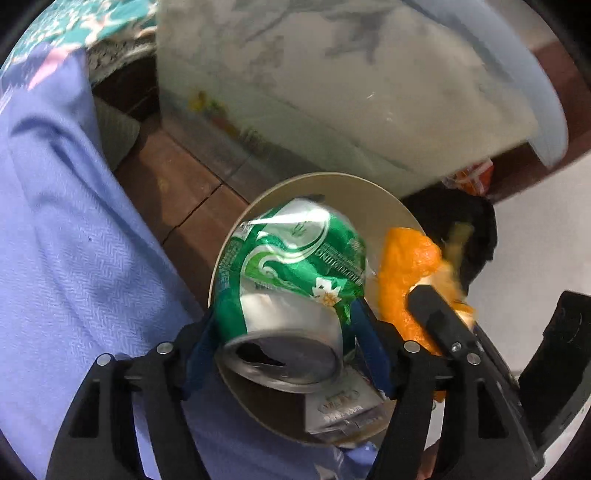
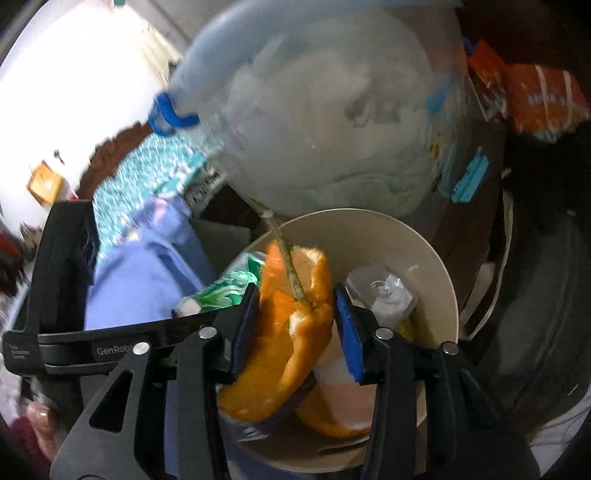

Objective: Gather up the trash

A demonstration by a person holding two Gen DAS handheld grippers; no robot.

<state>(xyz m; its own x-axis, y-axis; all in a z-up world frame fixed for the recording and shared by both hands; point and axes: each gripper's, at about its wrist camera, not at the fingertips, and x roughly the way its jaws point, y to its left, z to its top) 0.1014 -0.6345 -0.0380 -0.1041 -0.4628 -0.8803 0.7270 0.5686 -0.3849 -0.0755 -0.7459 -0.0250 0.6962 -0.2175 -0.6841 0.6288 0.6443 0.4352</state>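
Motion blurs the bowl's [image 2: 448, 295] far contents. Left gripper [image 1: 291, 328], angled down, clamps a crushed green can [image 1: 291, 266]; right gripper [image 2: 295, 325] brackets orange peel [image 2: 291, 332], contact unclear.

A home: patterned bedspread [image 1: 74, 22], clear storage bin [image 2: 314, 129], brown floor tiles [image 1: 177, 184].

Can [image 1: 291, 273] and peel [image 2: 291, 332] in bowl [image 2: 436, 266]

Both views fisheye: black vignette at rims, straight lines bowed near edges. Left wrist: green can [image 1: 291, 273] sharp, specular glare on its crumpled foil; clear storage bin [image 1: 332, 92] above can motion-smeared. Right wrist: orange peel [image 2: 291, 332] slightly soft; floor far upper left of peel blown out white; right of peel dark, underexposed.
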